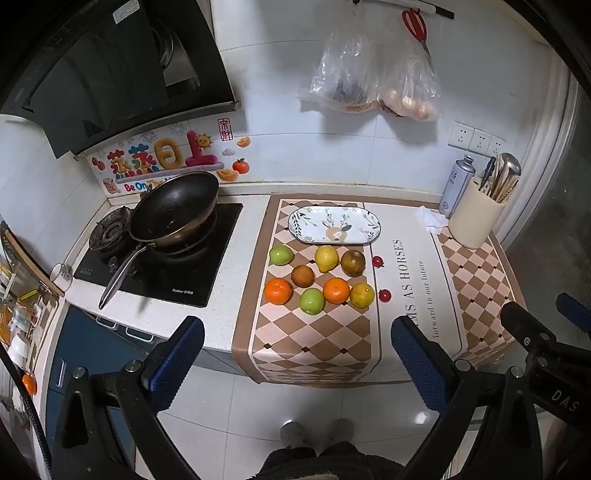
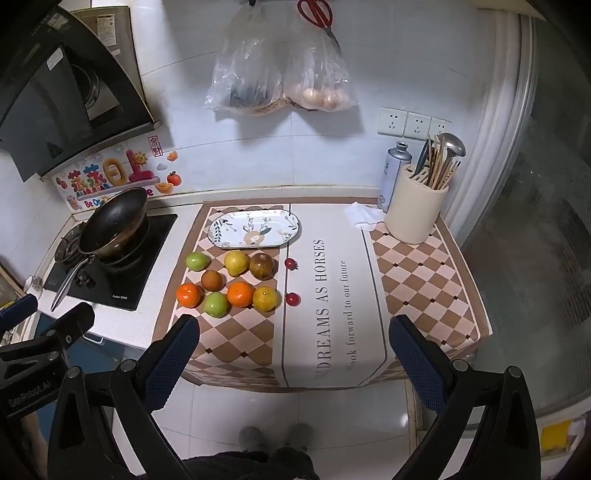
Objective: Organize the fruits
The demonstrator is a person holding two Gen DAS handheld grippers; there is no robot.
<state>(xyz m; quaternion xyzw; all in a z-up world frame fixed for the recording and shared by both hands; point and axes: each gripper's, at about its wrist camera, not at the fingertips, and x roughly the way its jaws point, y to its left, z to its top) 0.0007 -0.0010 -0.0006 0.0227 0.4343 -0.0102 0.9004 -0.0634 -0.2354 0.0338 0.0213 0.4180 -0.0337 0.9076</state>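
Observation:
Several fruits lie in a cluster on the checkered mat [image 1: 314, 343]: two oranges [image 1: 278, 291] [image 1: 336, 290], two green apples [image 1: 281, 255] [image 1: 312, 301], a yellow lemon [image 1: 326, 258], brown fruits [image 1: 352, 262] and two small red tomatoes [image 1: 384, 295]. Behind them sits an empty oval patterned plate [image 1: 369, 225] [image 2: 221, 230]. The same cluster [image 2: 240, 293] shows left of centre in the right wrist view. My left gripper [image 1: 295, 326] and right gripper [image 2: 294, 325] hover in front of the counter edge. Both are open with nothing between their fingers.
A black wok [image 1: 173, 208] stands on the stove [image 1: 207, 280] at the left. A cream utensil holder [image 2: 415, 210], a spray can [image 2: 393, 173] and a white cloth [image 2: 360, 216] are at the back right. Plastic bags [image 2: 280, 70] and red scissors [image 2: 317, 14] hang on the wall. A person's feet [image 1: 317, 432] stand on the floor below.

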